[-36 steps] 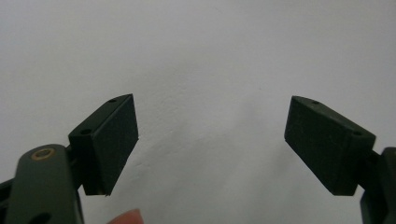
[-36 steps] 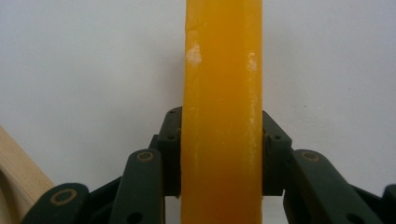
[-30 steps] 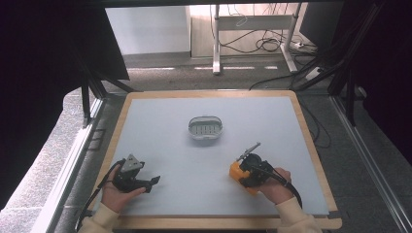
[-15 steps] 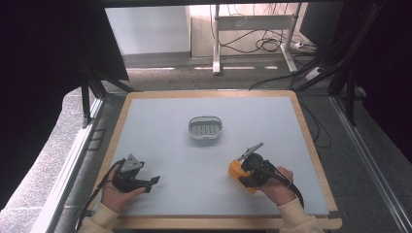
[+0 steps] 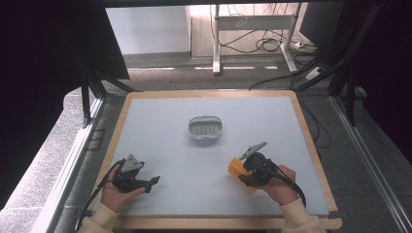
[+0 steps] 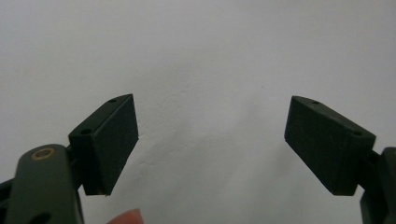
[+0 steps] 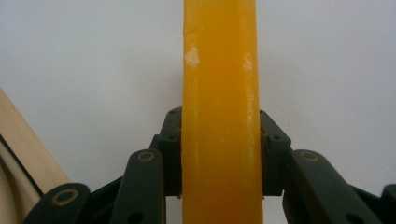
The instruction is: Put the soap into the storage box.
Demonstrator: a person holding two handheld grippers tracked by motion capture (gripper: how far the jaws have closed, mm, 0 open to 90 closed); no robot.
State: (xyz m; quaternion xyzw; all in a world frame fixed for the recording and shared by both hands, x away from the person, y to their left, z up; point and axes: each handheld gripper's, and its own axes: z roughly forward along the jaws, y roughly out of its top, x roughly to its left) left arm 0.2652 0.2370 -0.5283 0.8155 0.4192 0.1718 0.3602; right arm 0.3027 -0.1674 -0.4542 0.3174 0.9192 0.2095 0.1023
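Observation:
An orange block [image 5: 237,169] sits clamped in my right gripper [image 5: 243,172] at the front right of the table. The right gripper view shows the orange block [image 7: 220,112] as a tall glossy bar squeezed between both black jaws, right gripper [image 7: 220,154] shut on it. My left gripper [image 5: 151,181] rests low at the front left, held in a hand. In the left gripper view its jaws stand wide apart over bare white surface, left gripper [image 6: 210,144] open with nothing between them. A small oval white dish [image 5: 205,127] lies mid-table, ahead of both grippers.
The white tabletop [image 5: 170,121] has a wooden rim [image 5: 311,141] all round. A strip of wooden edge [image 7: 25,140] shows at the left of the right gripper view. Dark frame posts, cables and a desk leg stand beyond the far edge.
The right gripper with the orange block has shifted very slightly; the left gripper has stayed put.

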